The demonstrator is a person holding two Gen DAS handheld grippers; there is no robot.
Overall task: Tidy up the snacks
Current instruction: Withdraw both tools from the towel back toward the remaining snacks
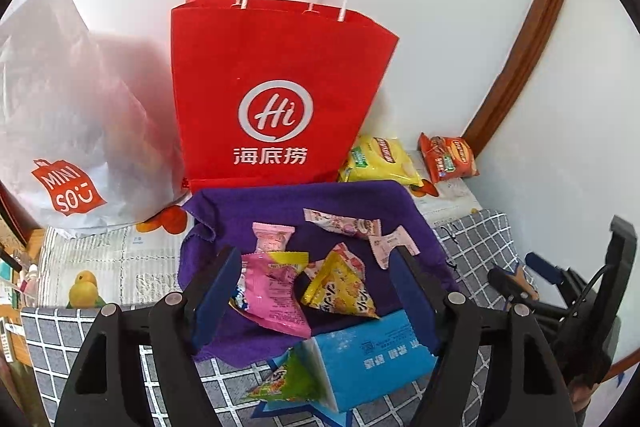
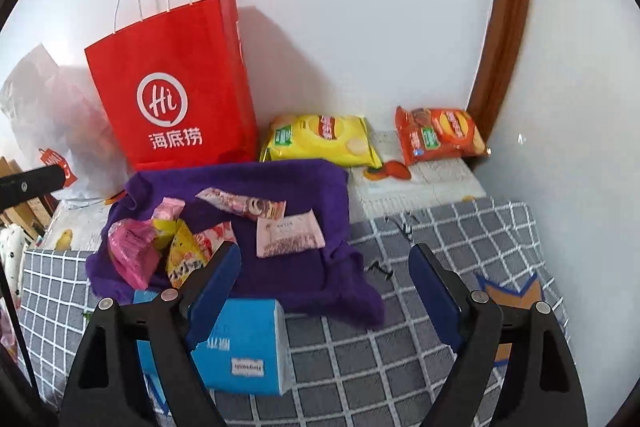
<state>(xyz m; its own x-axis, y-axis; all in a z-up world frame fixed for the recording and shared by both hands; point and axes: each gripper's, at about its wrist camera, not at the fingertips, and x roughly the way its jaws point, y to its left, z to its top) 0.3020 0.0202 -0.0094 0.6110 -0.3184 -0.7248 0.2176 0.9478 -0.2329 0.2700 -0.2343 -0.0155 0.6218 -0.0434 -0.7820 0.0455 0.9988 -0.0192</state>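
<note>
Small snack packets [image 1: 304, 267] are found lying loose in a heap on a purple cloth [image 1: 256, 203], which is spread over the checked surface [image 2: 460, 227]. A yellow crisp bag [image 2: 324, 139] and an orange crisp bag [image 2: 440, 133] are laid side by side against the wall, apart from the heap; this is judged to be the sorted portion. A blue tissue pack [image 2: 244, 339] rests at the near edge of the cloth, with a green triangular packet [image 1: 288, 379] touching it. A red paper bag [image 1: 272, 87] stands upright behind the cloth, and a white plastic bag [image 1: 68, 131] beside it. Whether either bag holds snacks cannot be told. Most of the work is judged outstanding.

The left gripper [image 1: 316, 303] is held above the heap, pitched downward, its fingers spread with nothing pinched. The right gripper [image 2: 324, 291] is poised over the cloth's right edge, likewise angled down, its fingers wide apart and empty.
</note>
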